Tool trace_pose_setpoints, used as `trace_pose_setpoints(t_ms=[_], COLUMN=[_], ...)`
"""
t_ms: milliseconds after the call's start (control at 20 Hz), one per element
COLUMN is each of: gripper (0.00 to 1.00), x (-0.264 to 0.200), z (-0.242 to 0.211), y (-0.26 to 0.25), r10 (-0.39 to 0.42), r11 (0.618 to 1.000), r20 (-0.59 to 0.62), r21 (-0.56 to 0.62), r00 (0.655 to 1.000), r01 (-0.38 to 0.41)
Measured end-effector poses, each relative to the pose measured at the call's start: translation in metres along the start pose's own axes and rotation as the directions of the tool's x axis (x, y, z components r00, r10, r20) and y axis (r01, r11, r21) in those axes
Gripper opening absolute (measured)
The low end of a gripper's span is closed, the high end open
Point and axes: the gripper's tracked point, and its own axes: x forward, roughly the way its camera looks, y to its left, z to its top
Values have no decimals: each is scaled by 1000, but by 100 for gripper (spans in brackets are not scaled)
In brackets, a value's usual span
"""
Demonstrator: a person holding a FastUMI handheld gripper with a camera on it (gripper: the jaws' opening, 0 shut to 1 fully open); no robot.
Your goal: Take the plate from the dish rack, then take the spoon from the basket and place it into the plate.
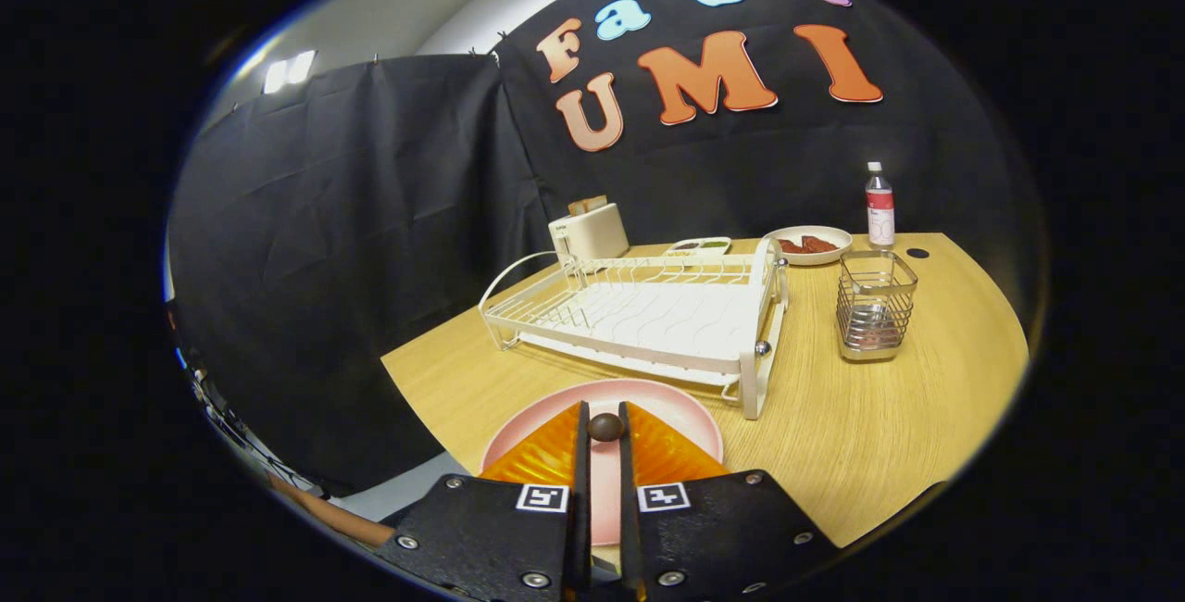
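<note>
The plate (690,409) is pale pink, the dish rack (648,319) white with a ribbed tray, and the tabletop (861,435) light wood grain. The wire basket (875,304) is silvery metal, the toaster (589,232) cream, and the bottle (879,206) clear with a red-and-white label.

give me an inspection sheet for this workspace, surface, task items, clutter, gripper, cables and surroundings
Surface: light wooden table, with a dark round spot near the bottle.
Job's things: pink plate lies on the table in front of the white dish rack, which holds no dishes; wire basket stands right of the rack; a small dark rounded spoon end sits between the fingers, above the plate.
Clutter: toaster, small tray, bowl with dark red contents, bottle, all behind the rack.
Gripper: gripper fingers nearly closed, apparently pinching the spoon end.
Cables: nothing seen.
Surroundings: black cloth wall.
</note>
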Motion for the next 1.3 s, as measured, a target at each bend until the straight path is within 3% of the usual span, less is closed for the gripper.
trace_pose_setpoints(t_ms=[350,500,750,900,1300], gripper=[19,32,53,73,91], x=[0,0,-12,-27,-68], z=[-12,-5,47,84,158], y=[-6,-5,-14,-18,-16], r10=[-21,-20,-102,-167,-332], r11=[998,998,991,978,916], r20=[-32,-16,123,220,410], r21=[-63,-55,-72,-86,-77], r00=[999,1000,987,961,850], r01=[19,19,111,190,394])
